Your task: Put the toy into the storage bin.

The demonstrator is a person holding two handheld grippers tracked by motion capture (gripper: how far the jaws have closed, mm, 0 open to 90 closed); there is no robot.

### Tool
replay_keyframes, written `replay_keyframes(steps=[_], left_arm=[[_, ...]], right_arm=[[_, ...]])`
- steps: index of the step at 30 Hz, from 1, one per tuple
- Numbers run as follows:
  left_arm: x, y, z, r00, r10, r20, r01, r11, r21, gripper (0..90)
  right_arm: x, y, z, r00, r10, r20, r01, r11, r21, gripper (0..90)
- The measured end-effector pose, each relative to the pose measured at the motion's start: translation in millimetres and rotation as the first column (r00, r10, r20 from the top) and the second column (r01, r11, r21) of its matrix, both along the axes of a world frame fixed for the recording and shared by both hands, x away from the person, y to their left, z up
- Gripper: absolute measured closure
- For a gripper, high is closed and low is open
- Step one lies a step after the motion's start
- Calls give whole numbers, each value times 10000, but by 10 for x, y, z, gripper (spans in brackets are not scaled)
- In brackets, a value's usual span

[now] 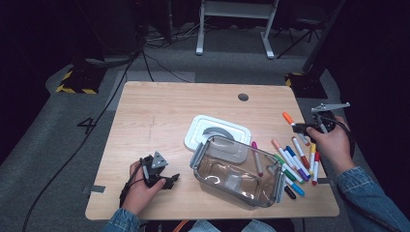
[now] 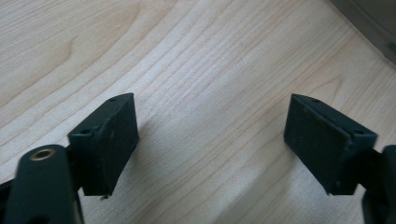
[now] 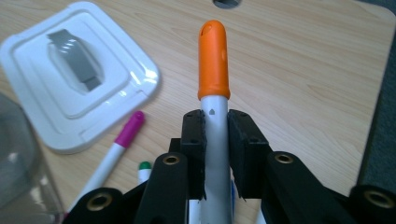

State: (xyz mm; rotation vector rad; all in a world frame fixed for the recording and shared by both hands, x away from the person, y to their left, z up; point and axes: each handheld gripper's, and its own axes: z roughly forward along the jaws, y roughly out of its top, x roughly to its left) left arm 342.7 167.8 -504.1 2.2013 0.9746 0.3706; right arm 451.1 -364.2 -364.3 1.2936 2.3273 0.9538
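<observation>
Table of pale wood carries everything, with a round hole near its far edge. A clear box stands near the front edge, right of centre, open at the top. Its white lid with a grey handle lies flat just behind it, the box's far rim overlapping the lid's near edge in the high view. A pink marker lies just beside the box's right wall. Further right, a loose heap of markers rests on the wood: orange, blue, green, red, yellow, purple and black caps among them.

The right gripper is held above the table's right edge, past the heap, its jaws pinched tight on the white barrel of an orange marker. The orange cap sticks out beyond the pads, pointing toward the table's middle, clear of the wood.

The left gripper sits low over the front left of the table, left of the box, its jaws apart with only bare wood between the pads.
</observation>
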Motion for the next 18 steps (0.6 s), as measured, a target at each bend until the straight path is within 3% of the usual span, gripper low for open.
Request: replay_keyframes(steps=[5,10,18], left_arm=[[0,-2,0,10000,7,-6,-7,10000,-6,176],[4,-3,-1,10000,-6,-8,6,10000,2,172],[29,-33,-8,9999,-55,-84,55,10000,11,126]], right_arm=[[-91,207,160,9978,656,59,-657,9977,143,769],[-211,415,282,9896,1433,146,-1437,9892,301,769],[-458,742,434,9637,2664,176,-2669,9620,572,769]])
